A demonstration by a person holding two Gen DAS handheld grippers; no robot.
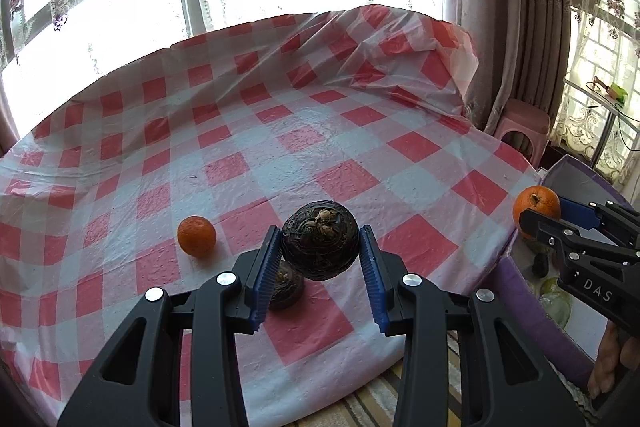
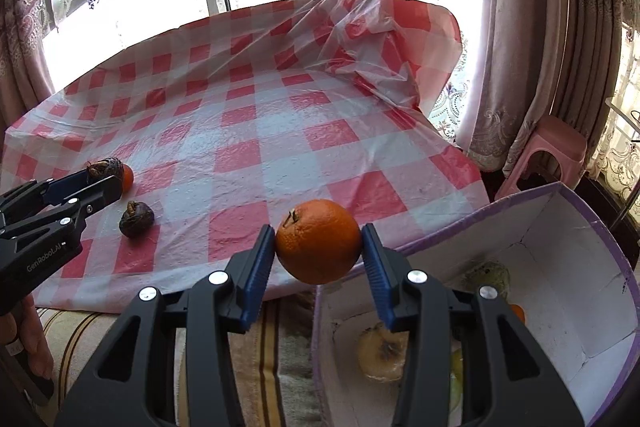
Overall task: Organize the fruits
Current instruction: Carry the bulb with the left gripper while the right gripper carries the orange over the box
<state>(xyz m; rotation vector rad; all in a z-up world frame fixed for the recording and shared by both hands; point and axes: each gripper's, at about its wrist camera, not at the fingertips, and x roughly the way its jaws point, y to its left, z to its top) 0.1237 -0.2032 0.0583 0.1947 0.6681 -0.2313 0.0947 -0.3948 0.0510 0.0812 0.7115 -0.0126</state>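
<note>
My left gripper (image 1: 320, 247) is shut on a dark wrinkled fruit (image 1: 320, 245) and holds it above the checked tablecloth (image 1: 280, 147). A second dark fruit (image 1: 286, 287) lies on the cloth just below it, and a small orange (image 1: 197, 236) lies to its left. My right gripper (image 2: 319, 243) is shut on a large orange (image 2: 319, 241), held at the table's right edge beside a purple-edged white box (image 2: 580, 267). The box holds a yellow fruit (image 2: 380, 351) and other fruit. The right gripper with its orange (image 1: 536, 205) shows in the left wrist view too.
The red and white plastic cloth is bunched up at the far right (image 2: 392, 39). A pink stool (image 2: 548, 155) stands beyond the box by the curtains. A striped cloth (image 2: 272, 347) lies below the table's front edge.
</note>
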